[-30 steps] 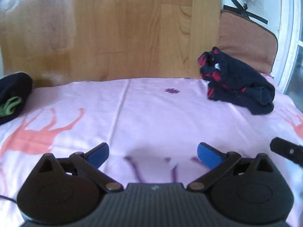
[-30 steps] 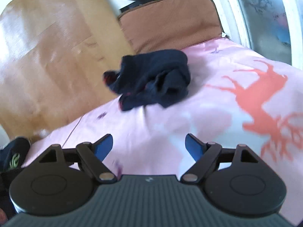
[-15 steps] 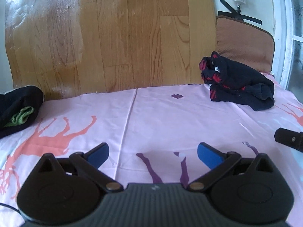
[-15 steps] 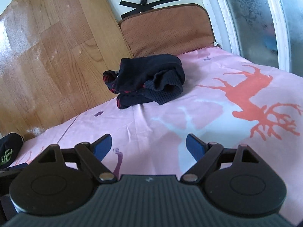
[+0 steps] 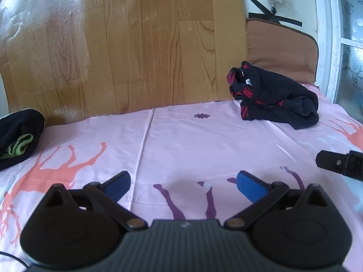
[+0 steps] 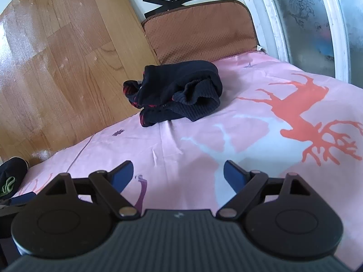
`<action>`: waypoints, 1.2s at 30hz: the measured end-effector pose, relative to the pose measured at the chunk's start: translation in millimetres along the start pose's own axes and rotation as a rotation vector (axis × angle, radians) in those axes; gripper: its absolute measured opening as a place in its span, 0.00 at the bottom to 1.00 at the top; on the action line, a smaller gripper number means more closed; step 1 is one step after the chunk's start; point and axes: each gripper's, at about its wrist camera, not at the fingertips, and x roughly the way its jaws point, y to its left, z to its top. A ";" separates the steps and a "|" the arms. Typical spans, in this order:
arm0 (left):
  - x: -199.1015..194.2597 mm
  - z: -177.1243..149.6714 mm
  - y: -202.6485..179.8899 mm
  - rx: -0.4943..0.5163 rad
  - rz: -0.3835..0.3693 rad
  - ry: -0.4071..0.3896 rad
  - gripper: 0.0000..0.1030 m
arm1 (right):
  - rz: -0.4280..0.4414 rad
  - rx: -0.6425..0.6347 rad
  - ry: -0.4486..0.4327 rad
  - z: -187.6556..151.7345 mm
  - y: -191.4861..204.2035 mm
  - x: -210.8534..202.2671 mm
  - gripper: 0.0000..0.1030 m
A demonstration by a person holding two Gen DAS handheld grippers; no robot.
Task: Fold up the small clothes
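Lying well ahead of both wide-spread, empty grippers point(image 5: 183, 187) point(image 6: 178, 173), the dark garment point(image 6: 179, 93) sits crumpled.

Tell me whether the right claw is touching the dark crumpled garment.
Apart. The right wrist view shows bare pink sheet between the open right claw and the dark garment.

Both wrist cameras look low and forward over the pink sheet point(image 5: 181, 140) toward the wooden panel point(image 5: 136, 45). Both views share the dark folded garment point(image 5: 274, 95) point(image 6: 179, 93), nearer in the right view.
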 end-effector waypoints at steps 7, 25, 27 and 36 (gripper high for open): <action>-0.8 0.3 2.9 -0.018 0.009 -0.011 1.00 | 0.005 0.010 -0.002 0.9 -2.6 0.0 0.86; -7.5 1.4 0.8 0.007 0.026 -0.035 1.00 | 0.006 0.021 0.000 2.0 -5.1 1.1 0.86; -7.6 1.9 0.8 0.008 0.024 -0.030 1.00 | 0.004 0.021 0.000 1.9 -4.9 1.1 0.86; -7.8 2.8 -0.3 0.014 0.012 -0.012 1.00 | 0.004 0.023 -0.003 2.0 -5.9 0.9 0.86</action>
